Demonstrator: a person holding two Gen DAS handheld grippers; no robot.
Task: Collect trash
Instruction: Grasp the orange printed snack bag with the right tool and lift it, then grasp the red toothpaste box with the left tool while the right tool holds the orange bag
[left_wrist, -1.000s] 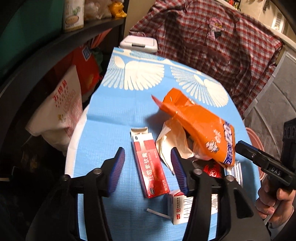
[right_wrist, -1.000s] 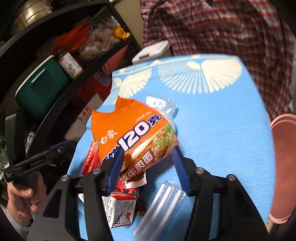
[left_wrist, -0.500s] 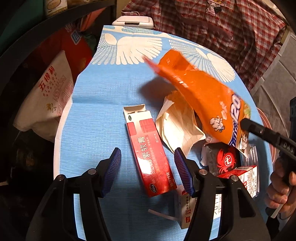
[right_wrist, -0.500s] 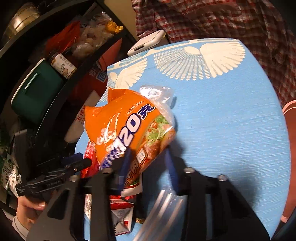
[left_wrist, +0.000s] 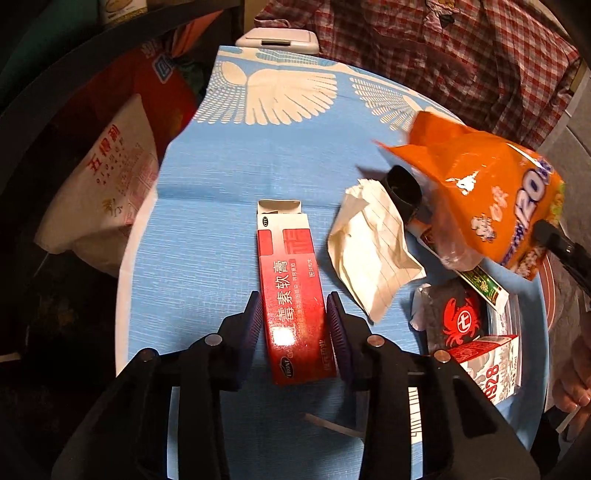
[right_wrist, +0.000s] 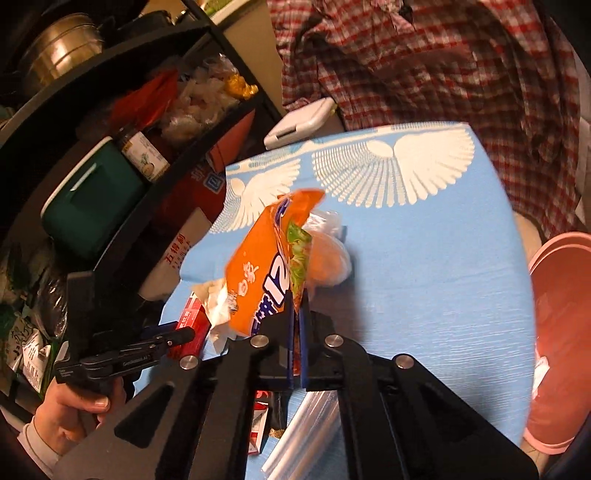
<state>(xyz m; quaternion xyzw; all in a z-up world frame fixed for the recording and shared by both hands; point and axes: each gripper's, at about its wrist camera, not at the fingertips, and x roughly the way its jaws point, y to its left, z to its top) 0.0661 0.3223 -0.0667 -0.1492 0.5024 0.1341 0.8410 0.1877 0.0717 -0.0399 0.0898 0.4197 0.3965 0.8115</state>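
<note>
Our left tool (left_wrist: 294, 317) has its pads pressed on both sides of the red ointment box (left_wrist: 291, 291), which lies flat on the blue table (left_wrist: 221, 184). Our right tool (right_wrist: 296, 325) is pinched tight on the orange noodle wrapper (right_wrist: 266, 269), holding it up off the table beside the pink bin (right_wrist: 561, 332). Crumpled lined paper (left_wrist: 369, 243) lies just beside the box.

Glossy orange plastic wrapper (right_wrist: 258, 273), matt woven blue tablecloth (left_wrist: 221, 177), crumpled lined paper (left_wrist: 369, 247).
</note>
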